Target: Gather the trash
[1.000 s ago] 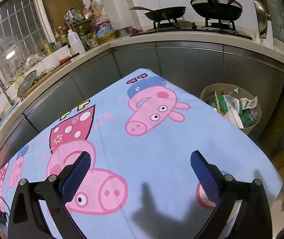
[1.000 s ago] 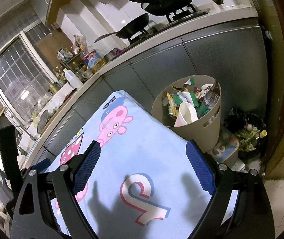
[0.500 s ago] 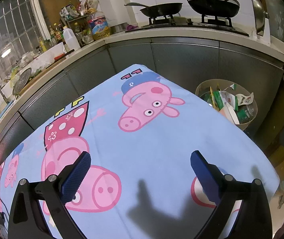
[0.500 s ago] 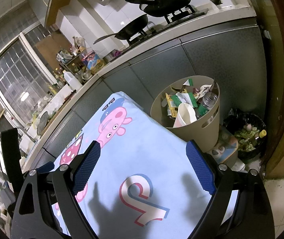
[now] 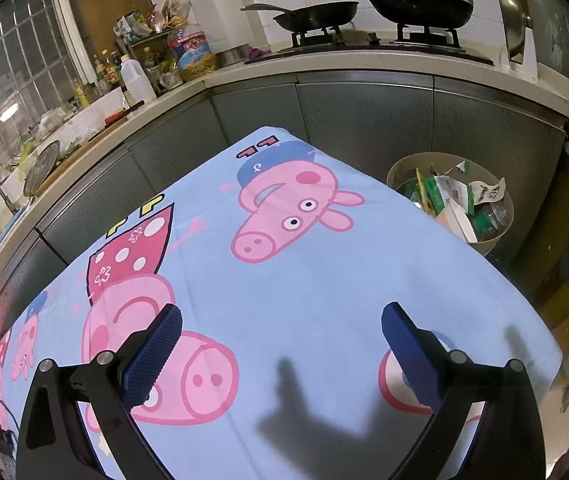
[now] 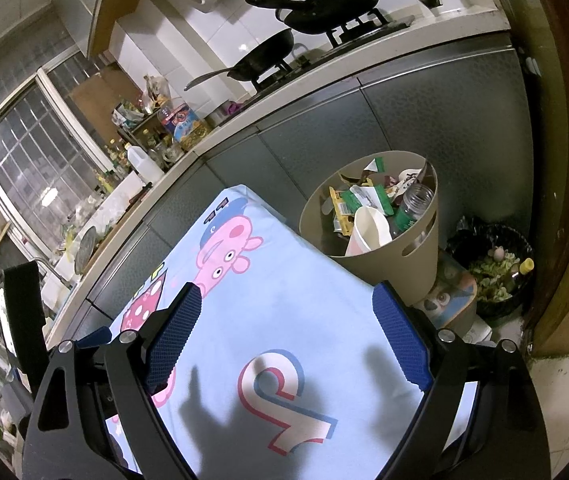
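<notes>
A beige trash bin [image 6: 412, 236] stands on the floor past the table's far right corner, full of wrappers, a white paper cup [image 6: 368, 228] and a clear bottle [image 6: 414, 200]. It also shows in the left wrist view [image 5: 496, 236]. My left gripper [image 5: 282, 342] is open and empty above the table's blue cartoon-pig cloth [image 5: 324, 272]. My right gripper [image 6: 288, 328] is open and empty above the cloth's right part [image 6: 284, 300], short of the bin. No loose trash shows on the cloth.
A grey kitchen counter [image 5: 364, 92] runs behind the table, with pans on a stove [image 5: 372, 36] and bottles at the left. A black bag of food scraps [image 6: 492, 268] sits on the floor right of the bin. The left gripper's body [image 6: 20, 312] shows at the right view's left edge.
Both grippers stay open and empty. The left gripper has drifted slightly, so the cloth and bin shift a little in its view. The right view is almost unchanged.
</notes>
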